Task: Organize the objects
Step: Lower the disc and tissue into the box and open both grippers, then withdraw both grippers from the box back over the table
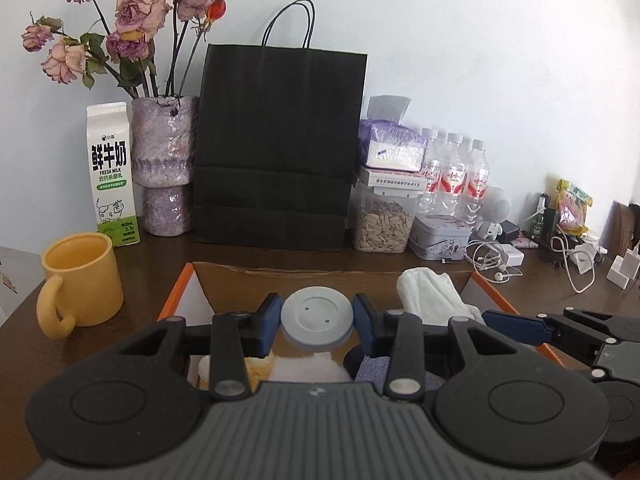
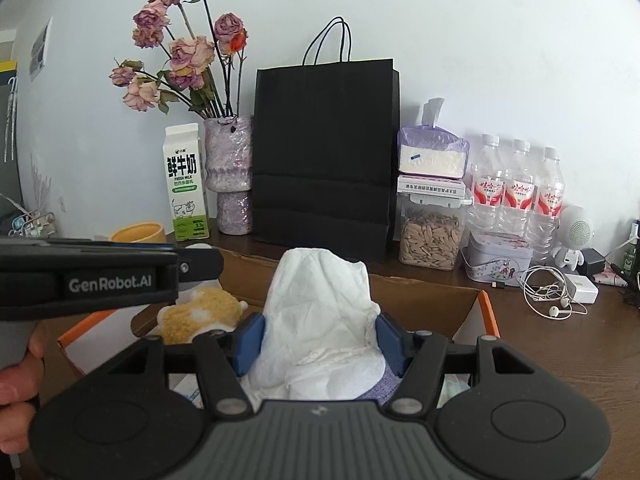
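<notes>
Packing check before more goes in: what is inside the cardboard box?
In the box: a yellow plush and blue-grey fabric. The claws and their loads, a grey disc and white cloth, hide the rest.

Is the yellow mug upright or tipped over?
Upright: the yellow mug stands on the table on its base, opening facing up.

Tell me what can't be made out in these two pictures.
- Box contents: left wrist view, mostly hidden under the left claw and its grey disc.
- Right claw pads: right wrist view, pressed into the white cloth; what lies beneath the cloth is hidden.
- Yellow cup: right wrist view, only the rim shows above the other claw's body.
- Bag: both views, inside unseen.
- Bottle labels: too small to read.
</notes>
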### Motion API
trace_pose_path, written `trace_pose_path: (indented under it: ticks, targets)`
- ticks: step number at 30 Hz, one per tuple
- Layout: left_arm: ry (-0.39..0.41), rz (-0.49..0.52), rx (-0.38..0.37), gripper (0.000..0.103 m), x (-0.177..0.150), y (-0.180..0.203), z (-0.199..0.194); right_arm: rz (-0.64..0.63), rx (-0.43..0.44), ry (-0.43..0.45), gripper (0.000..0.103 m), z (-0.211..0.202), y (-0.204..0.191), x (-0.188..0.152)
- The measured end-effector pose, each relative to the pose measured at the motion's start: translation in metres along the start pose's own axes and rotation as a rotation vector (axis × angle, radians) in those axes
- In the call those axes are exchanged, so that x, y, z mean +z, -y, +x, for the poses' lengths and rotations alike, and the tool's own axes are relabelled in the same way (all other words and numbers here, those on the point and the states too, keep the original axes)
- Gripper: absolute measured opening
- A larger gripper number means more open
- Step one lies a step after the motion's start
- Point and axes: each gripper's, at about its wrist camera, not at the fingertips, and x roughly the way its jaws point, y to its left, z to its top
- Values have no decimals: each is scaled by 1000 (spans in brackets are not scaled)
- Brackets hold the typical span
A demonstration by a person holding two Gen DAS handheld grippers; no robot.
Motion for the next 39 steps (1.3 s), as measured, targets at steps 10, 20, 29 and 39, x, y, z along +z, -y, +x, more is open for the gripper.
trace_pose_path:
  ticks: [10, 20, 29, 39]
  targets:
    - [16, 5, 29, 72, -10, -2, 2, 28, -21, -28, 81, 7, 7, -11]
    - [40, 18, 57, 103, -11, 0, -2, 21, -51, -21, 103, 0, 8, -17]
    - [108, 5, 44, 103, -15, -5, -19, 7, -63, 0, 103, -12, 6, -19]
    - [154, 52, 22, 103, -35, -2, -47, -33, -75, 36, 103, -42, 3, -32]
